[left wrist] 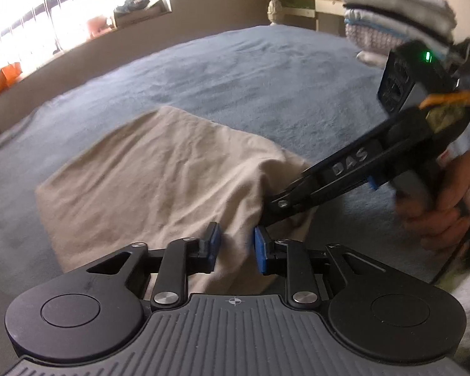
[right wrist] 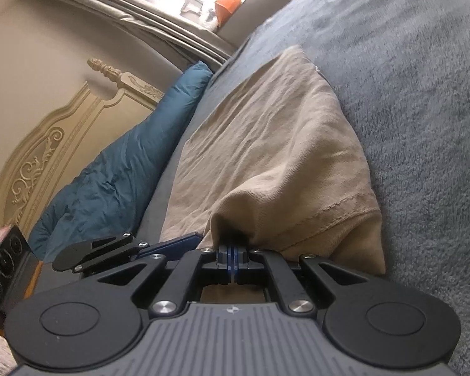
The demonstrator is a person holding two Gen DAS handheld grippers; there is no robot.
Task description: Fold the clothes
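Beige garment (right wrist: 266, 144) in clamped R tool (right wrist: 232, 255)

Beige garment (left wrist: 159, 181): soft woven cloth, matt, finely creased, with a stitched hem.
Bed cover (left wrist: 266, 72): grey-blue plush cloth, matt, short rough nap.
Left gripper (left wrist: 235, 244): matt black plastic arms, ribbed grey plastic body, shiny metal rivets, blue rubbery pads (left wrist: 261, 250).
Right gripper (right wrist: 232, 255): same matt black plastic, bright metal rivets.
Pillow (right wrist: 116, 169): teal cloth, slight sheen, wrinkled.
Headboard (right wrist: 47, 144): cream-painted carved wood, smooth satin finish.
Folded stack (left wrist: 394, 15): pale knitted cloth, matt.
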